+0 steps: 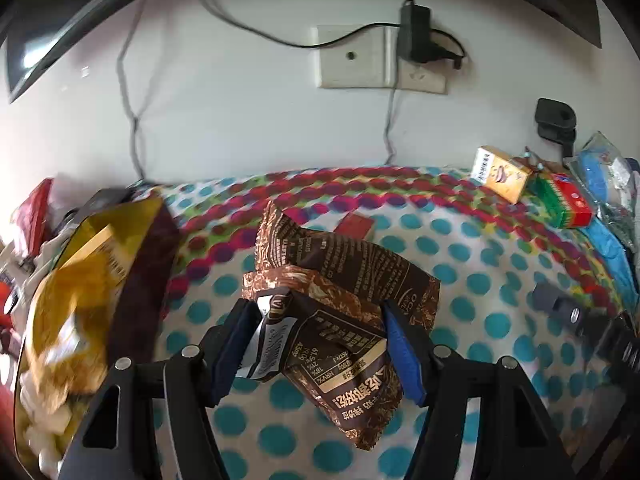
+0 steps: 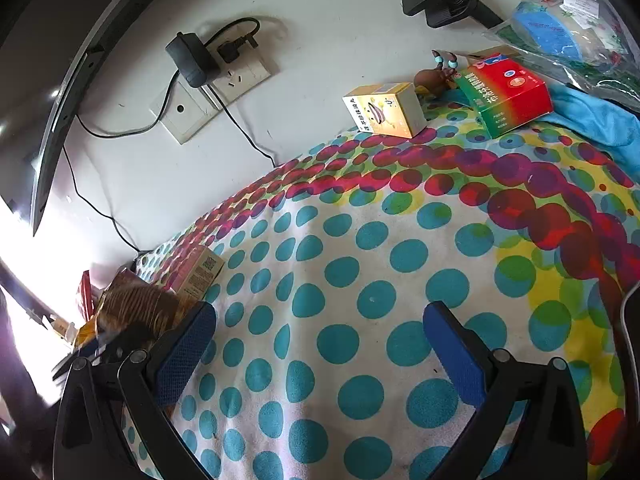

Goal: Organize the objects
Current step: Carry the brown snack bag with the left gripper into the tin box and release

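My left gripper (image 1: 316, 312) is shut on two brown snack packets (image 1: 340, 320), held together above the dotted cloth (image 1: 460, 264). A yellow and brown snack bag (image 1: 92, 280) hangs close at the left, blurred. My right gripper (image 2: 316, 320) is open and empty over the dotted cloth (image 2: 360, 280). A yellow box (image 2: 386, 110) and a red and green box (image 2: 506, 94) stand at the far edge by the wall; both also show in the left wrist view (image 1: 502, 174) (image 1: 566, 200). The brown packets (image 2: 136, 304) show at the left edge of the right wrist view.
A wall socket with a black adapter (image 1: 414, 36) and cables is on the wall. A clear bag with blue items (image 2: 560, 28) and a blue cloth (image 2: 592, 112) lie at the right. A small tan box (image 2: 198, 276) lies at the left. A black device (image 1: 560, 308) lies on the right.
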A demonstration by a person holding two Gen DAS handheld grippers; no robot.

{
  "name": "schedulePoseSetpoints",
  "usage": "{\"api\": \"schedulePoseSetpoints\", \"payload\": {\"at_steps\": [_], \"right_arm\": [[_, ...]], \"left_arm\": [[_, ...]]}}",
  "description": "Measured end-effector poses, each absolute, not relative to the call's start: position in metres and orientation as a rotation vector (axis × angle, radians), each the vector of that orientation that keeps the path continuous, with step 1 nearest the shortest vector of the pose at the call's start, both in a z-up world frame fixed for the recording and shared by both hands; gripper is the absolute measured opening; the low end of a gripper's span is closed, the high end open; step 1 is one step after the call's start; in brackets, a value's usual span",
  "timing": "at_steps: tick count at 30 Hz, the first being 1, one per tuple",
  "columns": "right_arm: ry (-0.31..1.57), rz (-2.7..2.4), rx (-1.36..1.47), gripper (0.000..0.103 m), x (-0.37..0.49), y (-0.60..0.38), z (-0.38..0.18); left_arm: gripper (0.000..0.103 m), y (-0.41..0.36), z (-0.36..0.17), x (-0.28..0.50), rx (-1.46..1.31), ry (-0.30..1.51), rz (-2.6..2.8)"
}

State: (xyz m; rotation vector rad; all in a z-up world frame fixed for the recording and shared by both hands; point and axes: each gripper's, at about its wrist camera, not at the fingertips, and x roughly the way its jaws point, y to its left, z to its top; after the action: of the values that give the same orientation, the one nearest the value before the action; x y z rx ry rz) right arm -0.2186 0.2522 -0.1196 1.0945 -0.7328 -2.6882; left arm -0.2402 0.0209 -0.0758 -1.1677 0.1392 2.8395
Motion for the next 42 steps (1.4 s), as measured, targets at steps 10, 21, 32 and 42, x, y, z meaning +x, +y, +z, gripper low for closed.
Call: {"api": "schedulePoseSetpoints", "payload": {"at_steps": [10, 21, 32, 42], "right_arm": [[-0.713, -2.682, 1.108, 0.103, -0.221, 0.250, -0.121], [-0.697, -2.685, 1.118, 0.103, -0.222, 0.248, -0.120], [-0.694, -2.684, 1.119, 0.103, -0.222, 0.247, -0.120], [-0.689, -2.679, 1.120, 0.103, -0.222, 0.245, -0.120]], "left_arm": [[0.066, -0.011, -0.064, -0.211, -1.163, 0.153, 2.943], [0.067, -0.046, -0.046, -0.199, -1.146, 0.107, 2.992], [0.067, -0.082, -0.024, -0.173, -1.092, -0.015, 3.024], [0.067, -0.183, -0.014, -0.136, -1.203, -0.178, 3.190]]}}
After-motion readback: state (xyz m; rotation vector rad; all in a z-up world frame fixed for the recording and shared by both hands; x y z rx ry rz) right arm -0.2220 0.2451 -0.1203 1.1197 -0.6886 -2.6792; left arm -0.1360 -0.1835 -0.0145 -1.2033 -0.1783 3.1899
